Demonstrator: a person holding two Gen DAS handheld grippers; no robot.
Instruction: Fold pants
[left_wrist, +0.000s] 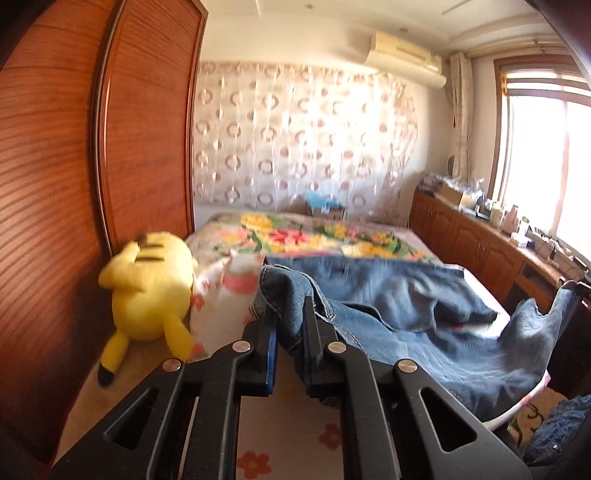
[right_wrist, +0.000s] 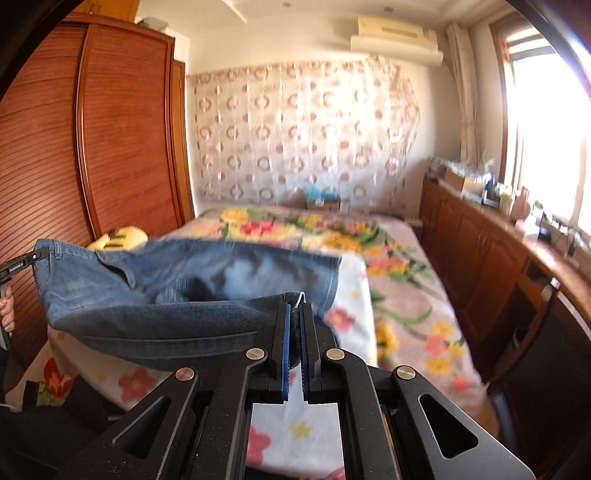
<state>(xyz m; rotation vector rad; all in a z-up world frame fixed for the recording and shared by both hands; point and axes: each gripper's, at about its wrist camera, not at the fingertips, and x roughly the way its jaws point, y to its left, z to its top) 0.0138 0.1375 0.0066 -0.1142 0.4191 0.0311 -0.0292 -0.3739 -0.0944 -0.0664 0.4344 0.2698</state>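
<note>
Here two grippers, left gripper (left_wrist: 290, 314) and right gripper (right_wrist: 294, 314), clamp one pair of jeans (right_wrist: 166, 288).

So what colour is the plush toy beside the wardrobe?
Yellow, with dark stripes on its back; the plush toy shows best in the left wrist view.

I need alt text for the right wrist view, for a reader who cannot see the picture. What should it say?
The right gripper is shut on an edge of the blue jeans, which hang stretched above a bed with a floral blanket. At the far left, the left gripper holds the jeans' waistband. A wooden wardrobe stands on the left, a bright window on the right.
</note>
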